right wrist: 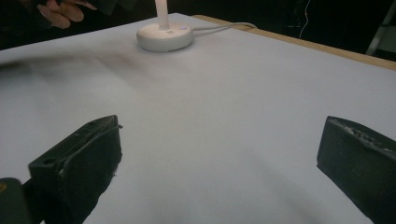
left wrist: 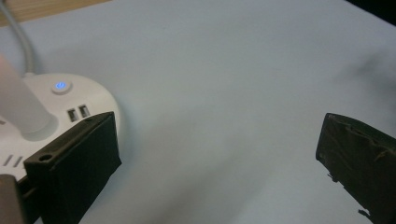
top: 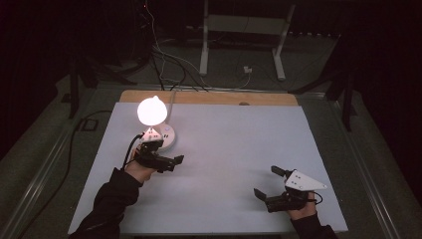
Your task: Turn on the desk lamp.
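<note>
On desk, glowing: lamp w/ round white base, blue button lit. Gaping empty: left claw, right claw. Bulb detail washing out.

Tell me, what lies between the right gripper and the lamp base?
Nothing: in the right gripper view, bare white table cover runs from the open right gripper to the lamp base.

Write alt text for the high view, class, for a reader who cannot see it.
A lit lamp glows on a round white base at the far left of a pale table in a dark room. The person's left tool hovers open beside the base; the right tool sits open near the front right.
</note>
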{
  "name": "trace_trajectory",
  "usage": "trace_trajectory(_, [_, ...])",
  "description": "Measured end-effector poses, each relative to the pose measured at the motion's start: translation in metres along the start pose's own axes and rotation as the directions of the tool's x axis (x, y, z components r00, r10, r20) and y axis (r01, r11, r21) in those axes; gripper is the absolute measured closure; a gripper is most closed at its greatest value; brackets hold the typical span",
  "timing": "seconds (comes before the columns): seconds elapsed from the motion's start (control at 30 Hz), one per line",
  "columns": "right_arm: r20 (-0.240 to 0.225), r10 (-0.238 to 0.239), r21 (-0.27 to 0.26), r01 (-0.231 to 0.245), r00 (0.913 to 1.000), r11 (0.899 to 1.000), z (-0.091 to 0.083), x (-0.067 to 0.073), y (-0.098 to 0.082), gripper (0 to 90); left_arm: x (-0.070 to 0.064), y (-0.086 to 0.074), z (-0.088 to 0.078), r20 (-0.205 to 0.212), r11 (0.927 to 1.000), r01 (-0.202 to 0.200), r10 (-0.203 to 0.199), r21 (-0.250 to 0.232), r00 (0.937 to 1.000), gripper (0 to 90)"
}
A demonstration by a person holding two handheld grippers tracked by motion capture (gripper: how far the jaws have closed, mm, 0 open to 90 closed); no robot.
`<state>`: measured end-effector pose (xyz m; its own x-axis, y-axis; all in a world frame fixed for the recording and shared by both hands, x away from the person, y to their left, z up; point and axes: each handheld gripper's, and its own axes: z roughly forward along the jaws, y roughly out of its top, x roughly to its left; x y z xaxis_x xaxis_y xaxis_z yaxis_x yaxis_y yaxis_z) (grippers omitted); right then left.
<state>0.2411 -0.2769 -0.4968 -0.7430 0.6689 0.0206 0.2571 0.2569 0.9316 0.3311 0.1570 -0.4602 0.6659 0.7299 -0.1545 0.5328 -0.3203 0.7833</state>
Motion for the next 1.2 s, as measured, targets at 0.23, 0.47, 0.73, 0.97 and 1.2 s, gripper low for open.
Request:
trace_trajectory(0.23, [-0.005,0.012,-0.007,-0.012,0.9999,1.0,-0.001,0.0,0.0,0.0,-0.003,-0.007,-0.012,0.007,0.9999,-0.015,0.015,-0.002,0.9999,0.2])
trace_trajectory(0.47, [-0.002,0.011,-0.004,-0.011,0.9999,1.0,0.0,0.0,0.0,0.0,-0.004,-0.019,-0.026,0.0,0.9993,-0.039,0.039,0.001,0.9993,0.2])
trace_trajectory(0.73, [-0.003,0.007,0.0,-0.007,1.0,1.0,0.001,0.001,0.0,0.0,-0.001,-0.035,-0.042,-0.015,0.9995,-0.03,0.03,0.005,0.9994,0.2])
trace_trajectory(0.97, [-0.003,0.007,0.003,-0.007,1.0,1.0,0.001,0.001,0.0,0.0,0.0,-0.05,-0.054,-0.028,0.9998,-0.021,0.021,0.001,0.9994,0.2])
trace_trajectory(1.2, [0.0,0.002,0.007,-0.002,1.0,1.0,0.001,0.001,0.0,0.0,-0.004,-0.064,-0.064,-0.043,0.9998,-0.017,0.016,-0.005,0.999,0.2])
